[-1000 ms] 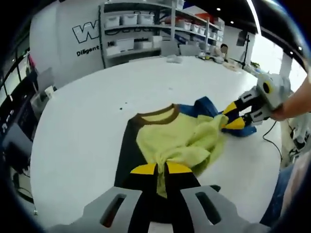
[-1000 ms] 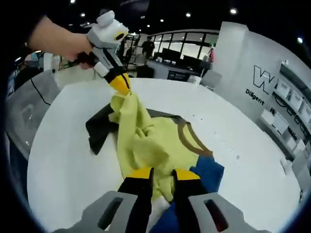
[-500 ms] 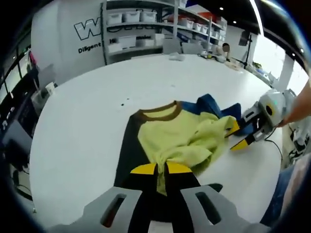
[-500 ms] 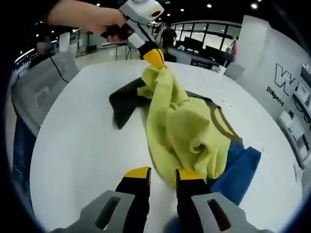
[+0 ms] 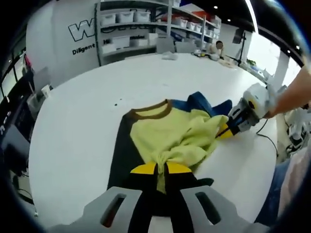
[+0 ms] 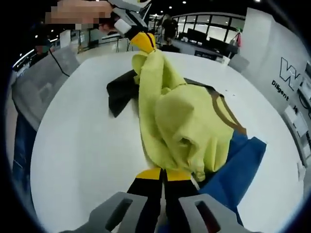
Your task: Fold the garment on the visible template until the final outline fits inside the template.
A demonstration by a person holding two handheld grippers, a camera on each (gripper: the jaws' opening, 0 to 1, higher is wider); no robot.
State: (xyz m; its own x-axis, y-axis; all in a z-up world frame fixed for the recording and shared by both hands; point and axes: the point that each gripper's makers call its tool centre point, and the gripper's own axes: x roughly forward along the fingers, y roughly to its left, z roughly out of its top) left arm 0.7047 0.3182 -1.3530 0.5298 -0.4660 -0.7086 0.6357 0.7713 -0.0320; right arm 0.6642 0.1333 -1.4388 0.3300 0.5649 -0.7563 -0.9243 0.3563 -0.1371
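Nearest us in the left gripper view, our left gripper [image 5: 161,169] has its jaws pinched on a bunched fold of the yellow garment [image 5: 170,138], while in the right gripper view our right gripper [image 6: 162,174] is likewise clamped on the garment's near edge. The garment, with its brown collar [image 5: 151,110] and blue sleeve [image 6: 235,167], lies crumpled over the dark template [image 5: 122,153] on the round white table [image 5: 77,121]. Beyond the table stand shelves of white bins [image 5: 131,24] against a wall bearing large lettering [image 5: 82,31].
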